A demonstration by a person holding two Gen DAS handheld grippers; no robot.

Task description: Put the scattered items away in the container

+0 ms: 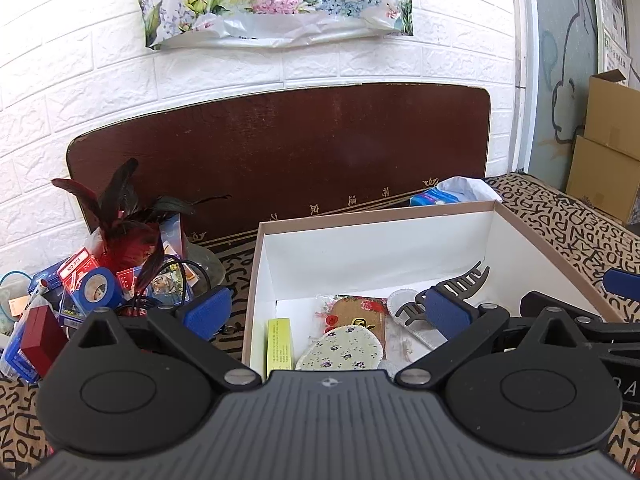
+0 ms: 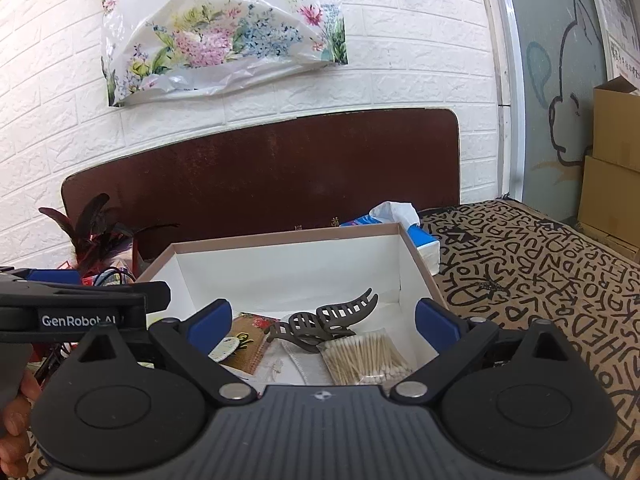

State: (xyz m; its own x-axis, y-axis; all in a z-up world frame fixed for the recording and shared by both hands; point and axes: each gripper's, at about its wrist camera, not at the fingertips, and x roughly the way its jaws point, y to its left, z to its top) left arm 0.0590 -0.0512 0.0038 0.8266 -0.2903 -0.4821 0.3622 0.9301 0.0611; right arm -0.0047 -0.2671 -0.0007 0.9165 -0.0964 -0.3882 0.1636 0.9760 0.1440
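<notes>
1. The white cardboard box (image 1: pixel 372 252) sits open on the lettered cloth (image 2: pixel 540 276); its thin walls could snag my fingers.
2. The clutter pile (image 1: pixel 92 292) lies left of it: light, slippery packets, a stiff blue tape roll (image 1: pixel 98 288) I'd pinch across its rim.
3. My left gripper (image 1: pixel 328 312) and right gripper (image 2: pixel 324 320) both gape wide, empty.

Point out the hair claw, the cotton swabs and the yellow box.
hair claw (image 2: pixel 324 322), right wrist view, on its hinged middle.
cotton swabs (image 2: pixel 366 358), right wrist view, middle of the clear packet.
yellow box (image 1: pixel 280 344), left wrist view, on its top face.
</notes>
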